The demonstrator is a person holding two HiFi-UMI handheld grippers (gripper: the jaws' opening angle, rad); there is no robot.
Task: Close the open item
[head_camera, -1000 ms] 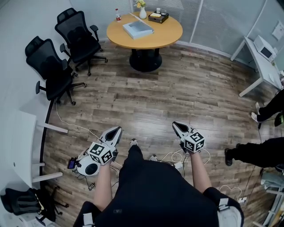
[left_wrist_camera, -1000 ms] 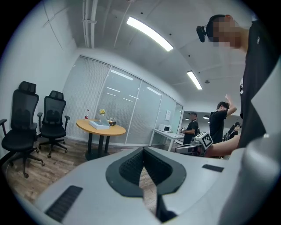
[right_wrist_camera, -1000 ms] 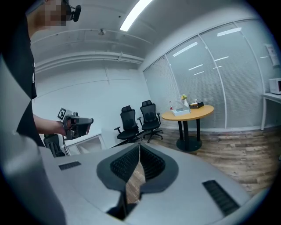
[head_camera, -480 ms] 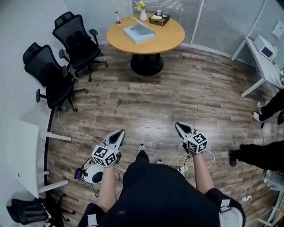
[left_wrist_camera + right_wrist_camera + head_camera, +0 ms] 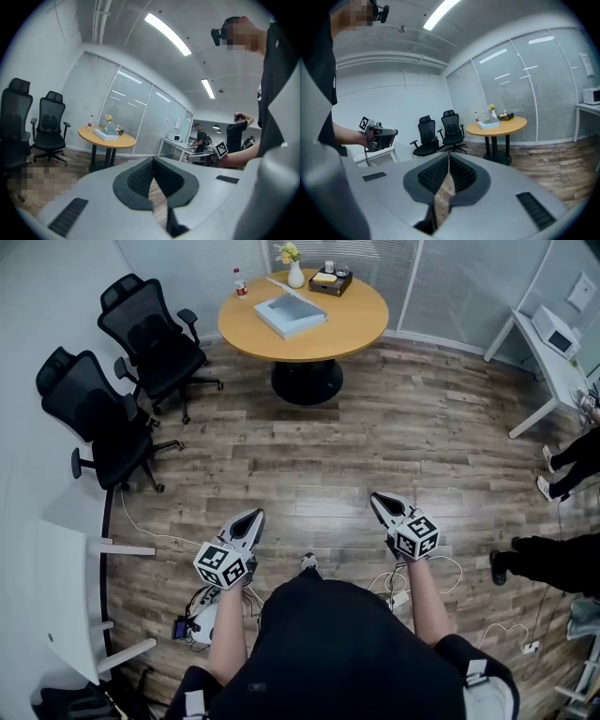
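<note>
On the round wooden table at the far side of the room lies a flat grey-blue item with a thin lid raised along its far edge. It also shows far off in the left gripper view and the right gripper view. My left gripper and right gripper are held at waist height over the wood floor, well short of the table. Both are shut and hold nothing; the jaw tips meet in the left gripper view and the right gripper view.
Two black office chairs stand left of the table. A vase, a bottle and a dark tray share the tabletop. A white desk and other people's legs are at the right. Cables and a device lie by my feet.
The view has shifted forward towards the table; the floor device has slid back beside me. Both grippers stay shut and in the same pose.
</note>
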